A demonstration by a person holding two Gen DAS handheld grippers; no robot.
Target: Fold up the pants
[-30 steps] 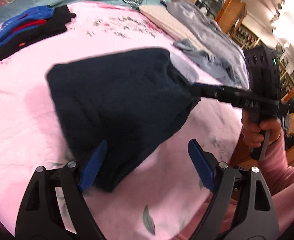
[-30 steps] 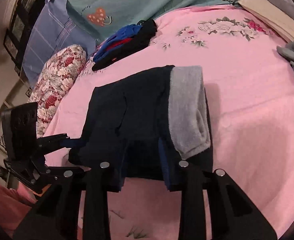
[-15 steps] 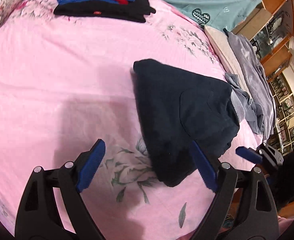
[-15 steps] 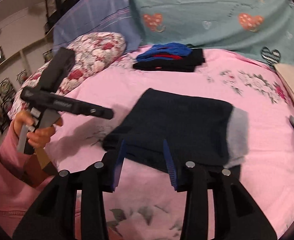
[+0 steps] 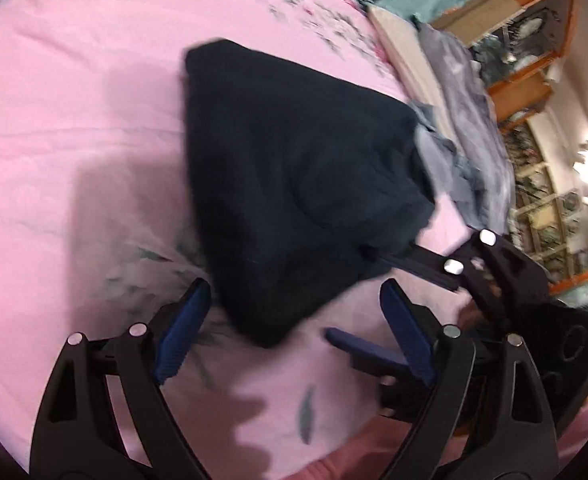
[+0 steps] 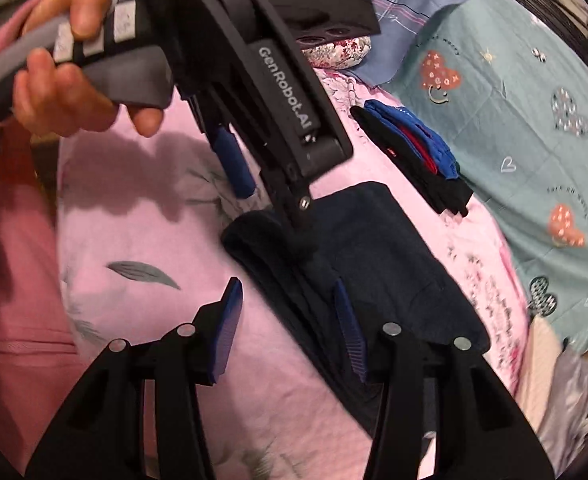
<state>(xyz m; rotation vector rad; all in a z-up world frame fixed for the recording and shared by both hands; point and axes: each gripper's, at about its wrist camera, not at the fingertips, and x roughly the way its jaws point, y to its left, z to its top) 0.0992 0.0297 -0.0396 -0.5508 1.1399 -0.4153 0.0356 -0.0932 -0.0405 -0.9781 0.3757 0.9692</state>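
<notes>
The folded dark navy pants (image 5: 294,184) lie on the pink bedsheet (image 5: 53,120); they also show in the right wrist view (image 6: 374,256). My left gripper (image 5: 294,328) is open, with the near corner of the pants between its blue pads, which do not touch it. My right gripper (image 6: 289,328) is open, its fingers astride the pants' near edge. In the left wrist view the right gripper (image 5: 374,300) sits at the pants' right corner. In the right wrist view the left gripper (image 6: 269,200) hovers over the pants' left end.
A stack of folded black, red and blue clothes (image 6: 414,152) lies further back on the bed. Grey and beige garments (image 5: 454,92) are piled at the bed's right side. A floral pillow (image 6: 338,52) and a teal sheet (image 6: 534,80) lie behind. Wooden shelves (image 5: 534,40) stand beyond.
Both grippers have moved in close to the near end of the pants, coming together. The right gripper let go of the pants a second ago and stays open.
</notes>
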